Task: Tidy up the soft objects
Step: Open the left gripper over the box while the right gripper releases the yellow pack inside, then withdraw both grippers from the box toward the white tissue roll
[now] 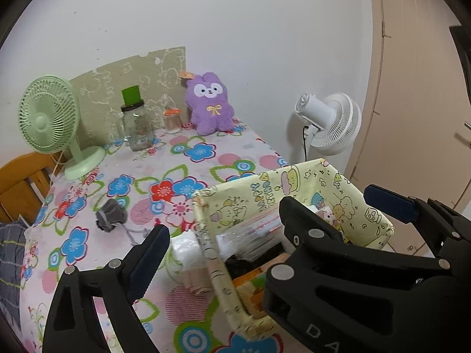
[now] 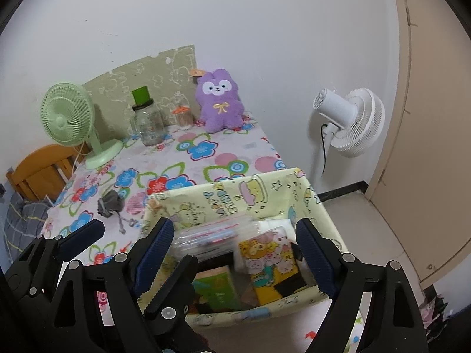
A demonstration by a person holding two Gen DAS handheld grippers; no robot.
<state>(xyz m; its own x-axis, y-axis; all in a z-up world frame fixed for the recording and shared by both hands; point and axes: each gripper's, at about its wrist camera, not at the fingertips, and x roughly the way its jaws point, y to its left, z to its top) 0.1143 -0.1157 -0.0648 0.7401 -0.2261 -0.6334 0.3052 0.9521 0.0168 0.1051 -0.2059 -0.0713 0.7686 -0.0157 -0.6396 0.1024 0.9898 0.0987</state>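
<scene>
Both grippers hang over the pale yellow fabric storage basket (image 2: 235, 194) with cartoon prints, which sits at the near edge of the flower-patterned tablecloth (image 1: 188, 153). The right gripper (image 2: 235, 253) stands wide open, gripping nothing; a cartoon-printed tissue pack (image 2: 272, 260) and a clear plastic packet (image 2: 212, 239) lie in the basket between its fingers. The left gripper (image 1: 265, 214) is open too, straddling the basket's left wall. A small grey drawstring pouch (image 1: 110, 214) lies on the cloth beyond its left finger. The basket's lettering is unreadable.
</scene>
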